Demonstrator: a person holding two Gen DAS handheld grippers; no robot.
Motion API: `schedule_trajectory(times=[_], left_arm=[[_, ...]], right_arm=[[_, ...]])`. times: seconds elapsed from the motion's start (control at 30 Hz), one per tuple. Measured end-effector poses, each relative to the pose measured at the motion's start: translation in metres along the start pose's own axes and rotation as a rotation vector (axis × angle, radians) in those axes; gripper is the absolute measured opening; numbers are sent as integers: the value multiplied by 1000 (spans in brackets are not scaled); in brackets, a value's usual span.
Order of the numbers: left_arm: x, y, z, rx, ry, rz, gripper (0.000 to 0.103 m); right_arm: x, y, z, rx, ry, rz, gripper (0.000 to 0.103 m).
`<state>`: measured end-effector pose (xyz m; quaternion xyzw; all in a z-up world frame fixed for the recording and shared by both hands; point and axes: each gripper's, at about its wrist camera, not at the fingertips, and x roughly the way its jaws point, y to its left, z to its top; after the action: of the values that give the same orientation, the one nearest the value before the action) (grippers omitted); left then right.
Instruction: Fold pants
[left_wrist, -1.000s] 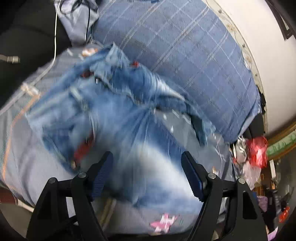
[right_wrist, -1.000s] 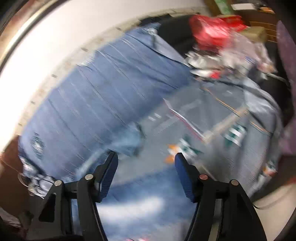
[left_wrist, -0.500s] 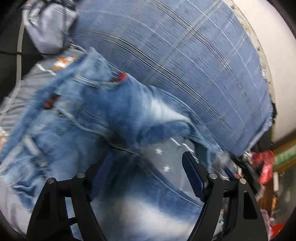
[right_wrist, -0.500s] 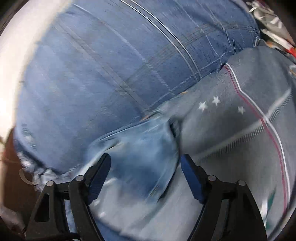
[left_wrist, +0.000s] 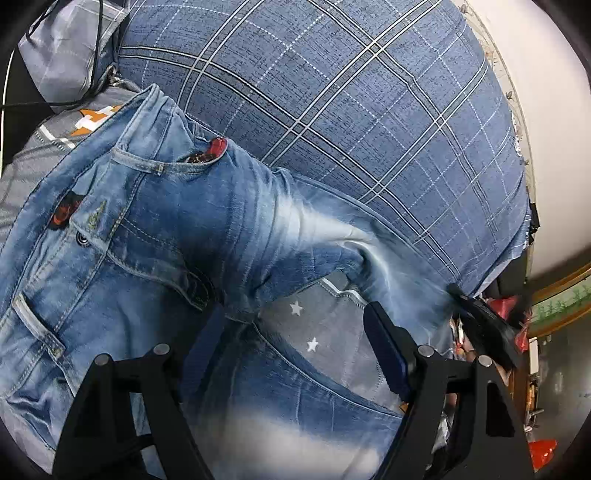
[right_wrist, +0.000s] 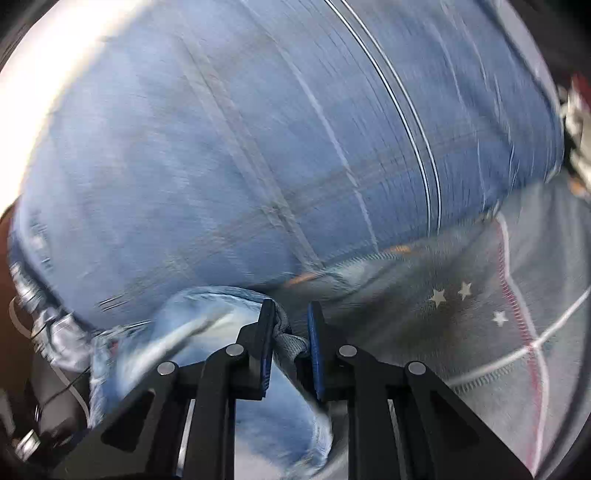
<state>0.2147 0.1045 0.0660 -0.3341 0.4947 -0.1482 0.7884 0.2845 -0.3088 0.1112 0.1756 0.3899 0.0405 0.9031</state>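
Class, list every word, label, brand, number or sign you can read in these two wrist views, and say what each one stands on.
No readable text in either view.
The jeans carry red patches with dark marks, too small to read as words.
The grey bedsheet shows only white stars and an orange-and-white pattern, no lettering.
The blue checked quilt has plain lines only.
The right wrist view is motion-blurred; nothing legible there.
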Motion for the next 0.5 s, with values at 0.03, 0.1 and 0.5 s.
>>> schedule_trajectory(times=[0.03, 0.1, 0.5], left_arm=[[-2, 0, 0, -6, 0, -12, 78], [-8, -1, -2, -16, -6, -29, 78], [-14, -10, -26, -46, 36, -153, 84]], right_arm=[[-21, 9, -6, -13, -22, 28, 16], [-61, 27, -21, -50, -56, 91, 16], [-174, 60, -183, -124, -20, 247, 16]])
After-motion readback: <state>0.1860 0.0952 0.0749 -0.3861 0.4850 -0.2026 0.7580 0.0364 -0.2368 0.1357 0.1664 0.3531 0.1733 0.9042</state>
